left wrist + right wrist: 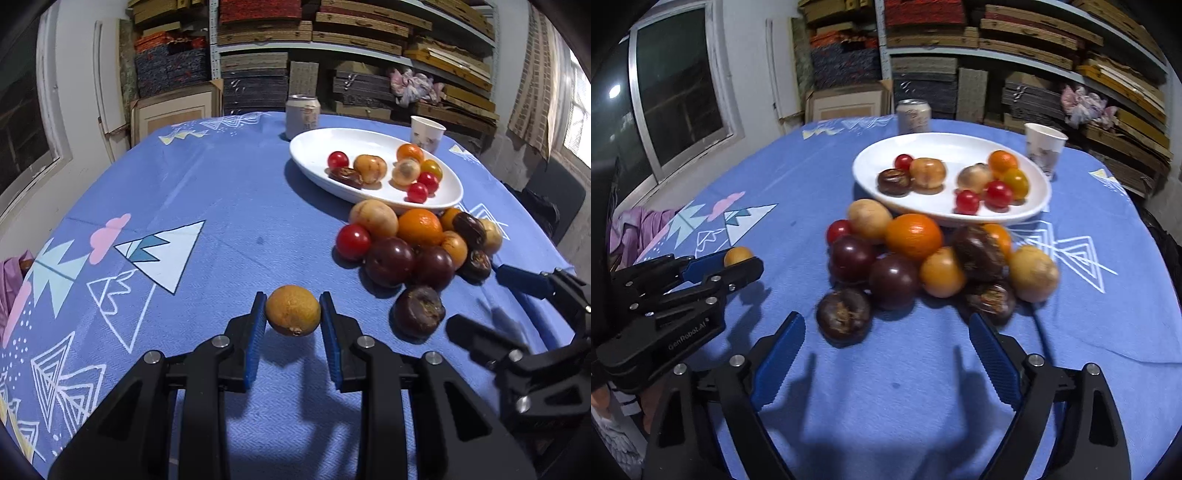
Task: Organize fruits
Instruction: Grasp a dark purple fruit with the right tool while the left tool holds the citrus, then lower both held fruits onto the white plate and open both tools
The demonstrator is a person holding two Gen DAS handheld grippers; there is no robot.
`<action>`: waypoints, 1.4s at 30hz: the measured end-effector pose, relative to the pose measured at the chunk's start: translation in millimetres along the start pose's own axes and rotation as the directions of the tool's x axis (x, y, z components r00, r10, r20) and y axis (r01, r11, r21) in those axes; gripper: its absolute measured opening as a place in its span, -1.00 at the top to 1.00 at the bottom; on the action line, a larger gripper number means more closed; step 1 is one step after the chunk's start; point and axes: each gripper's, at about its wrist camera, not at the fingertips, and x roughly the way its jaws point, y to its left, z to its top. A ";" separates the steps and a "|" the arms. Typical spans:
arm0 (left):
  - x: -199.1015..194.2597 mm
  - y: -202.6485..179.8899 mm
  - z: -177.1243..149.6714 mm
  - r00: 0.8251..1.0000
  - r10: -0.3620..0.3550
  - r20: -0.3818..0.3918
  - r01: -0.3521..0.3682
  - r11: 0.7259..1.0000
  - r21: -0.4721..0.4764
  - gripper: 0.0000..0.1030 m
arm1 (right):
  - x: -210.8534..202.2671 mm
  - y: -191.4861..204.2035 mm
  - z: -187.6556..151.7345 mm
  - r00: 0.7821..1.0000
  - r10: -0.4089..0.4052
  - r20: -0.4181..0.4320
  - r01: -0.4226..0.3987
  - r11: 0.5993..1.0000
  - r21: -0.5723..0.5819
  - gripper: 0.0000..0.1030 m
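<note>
Left tongs (293, 312) gripping a small yellow-orange fruit (293, 310); right tongs (886, 350) open before the fruit pile (923, 258).

The small yellow-orange fruit is clamped between the two blue pads (255, 332) of the left tongs and is held clear of the blue patterned tabletop (221, 221), its shadow cast beneath it. The right tongs are spread wide with nothing between them; a dark purple fruit (844, 319) lies just ahead of their left pad, at the near edge of the pile. Beyond the pile, touching it, a white oval plate (886, 155) carries further fruits. A can (913, 115) and a paper cup (1044, 146) stand behind the plate.
</note>
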 end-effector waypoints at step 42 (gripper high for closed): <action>-11.2 -6.3 113.1 0.995 -0.063 0.074 0.061 0.998 0.029 0.45 | -94.0 -73.6 80.4 0.971 -0.052 0.234 0.023 0.992 0.124 0.19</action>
